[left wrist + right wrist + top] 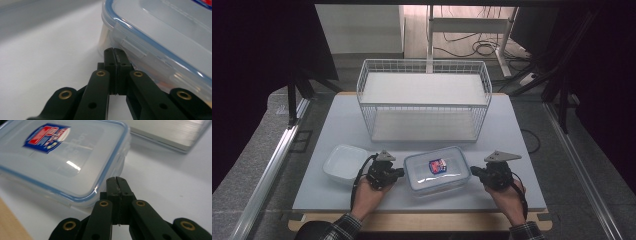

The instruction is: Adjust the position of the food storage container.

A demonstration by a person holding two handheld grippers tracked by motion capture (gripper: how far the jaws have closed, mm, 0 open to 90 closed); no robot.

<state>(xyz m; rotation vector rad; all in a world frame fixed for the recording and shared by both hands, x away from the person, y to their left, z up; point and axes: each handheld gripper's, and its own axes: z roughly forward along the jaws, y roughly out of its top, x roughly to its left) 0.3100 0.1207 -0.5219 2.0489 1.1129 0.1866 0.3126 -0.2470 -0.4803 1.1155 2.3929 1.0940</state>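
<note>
Here the lidded container lies between left tool and right tool (both closed, empty).

a pale table stands on grey floor, with cables (loosely tangled) behind, dark at the sides.

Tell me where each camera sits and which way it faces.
High view: above the person's side, looking forward and down on table, both hands, container.
Left gripper view: on left gripper, jaws shut, facing the container's clasp.
Right gripper view: on right gripper, jaws shut, facing its corner.
All share the container.
</note>
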